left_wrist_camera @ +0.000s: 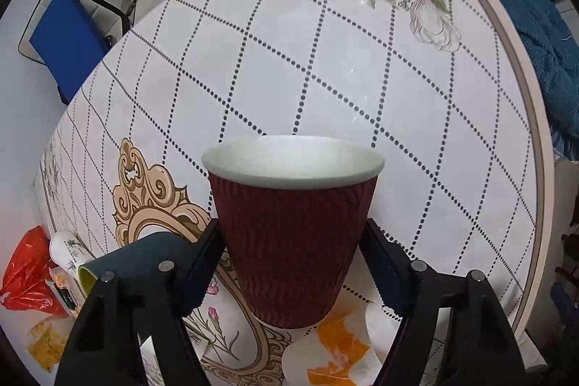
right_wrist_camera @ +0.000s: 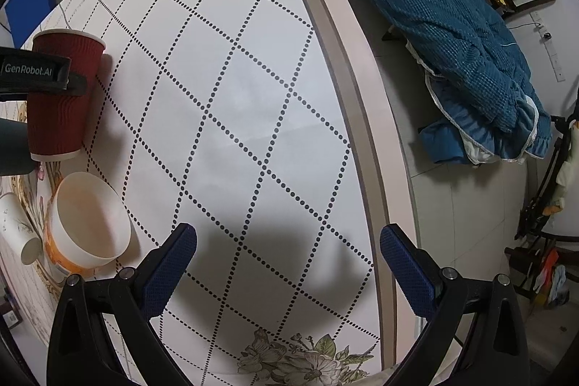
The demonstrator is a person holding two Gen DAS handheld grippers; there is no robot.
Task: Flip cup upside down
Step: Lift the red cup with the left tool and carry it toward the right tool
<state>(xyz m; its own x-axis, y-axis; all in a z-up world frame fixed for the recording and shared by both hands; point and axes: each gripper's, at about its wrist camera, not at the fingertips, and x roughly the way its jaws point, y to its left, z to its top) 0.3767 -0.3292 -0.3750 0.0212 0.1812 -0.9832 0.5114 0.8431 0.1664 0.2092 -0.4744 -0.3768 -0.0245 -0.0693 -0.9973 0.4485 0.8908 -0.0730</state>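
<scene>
At the far left of the left wrist view a red plastic bag (left_wrist_camera: 25, 268) lies at the edge of the round table (left_wrist_camera: 325, 67), with a white printed cup (left_wrist_camera: 70, 250) on its side just beside it. Centred in that view, the left gripper (left_wrist_camera: 291, 252) pinches the dark red ribbed cup (left_wrist_camera: 291, 241) on both sides of its wall; the cup is mouth-up, white rim on top. To its lower right lies an orange-and-white bowl (left_wrist_camera: 336, 350). In the right wrist view the red cup (right_wrist_camera: 63, 93) is at the left, clamped, with the bowl (right_wrist_camera: 90, 223) below it on the table. The right gripper (right_wrist_camera: 289, 257) hovers spread wide over bare tabletop, holding nothing. A blue blanket (right_wrist_camera: 452, 35) lies on the floor at right.
</scene>
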